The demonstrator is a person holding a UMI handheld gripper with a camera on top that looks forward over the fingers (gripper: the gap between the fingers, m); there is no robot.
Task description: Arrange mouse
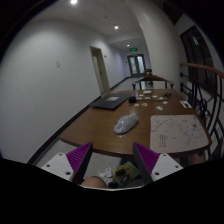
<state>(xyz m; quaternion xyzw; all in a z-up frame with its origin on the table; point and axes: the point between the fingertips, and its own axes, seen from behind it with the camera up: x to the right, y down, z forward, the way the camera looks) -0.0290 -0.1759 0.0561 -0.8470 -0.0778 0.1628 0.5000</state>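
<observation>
Gripper view: a long brown table (pixel 95 125) runs away from the camera down a white-walled room, toward a door at the far end. The gripper (pixel 113 160) is held over the table's near edge, its two fingers spread wide apart with nothing between them. Their purple pads (pixel 78 157) face each other across a clear gap.

A pale grey mouse (pixel 126 123) lies on the table, beyond the fingers and a little toward the right-hand one, near the middle of the table's width. It touches nothing else. Just beside it, toward the table's right edge, lies a large white sheet (pixel 172 131) printed with small marks. Farther off, by the left edge, sits a dark flat object, perhaps a closed laptop (pixel 109 102). More white papers (pixel 152 98) are scattered toward the far end.

Judging by this, the task has hardly begun: the mouse is untouched and the gripper has yet to reach it. Everything remains, from approach and grasp to placing.

Bare table lies between the fingers and the mouse, so a straight approach looks unobstructed. The sheet crowds the mouse's right side; the left side has more free room.
</observation>
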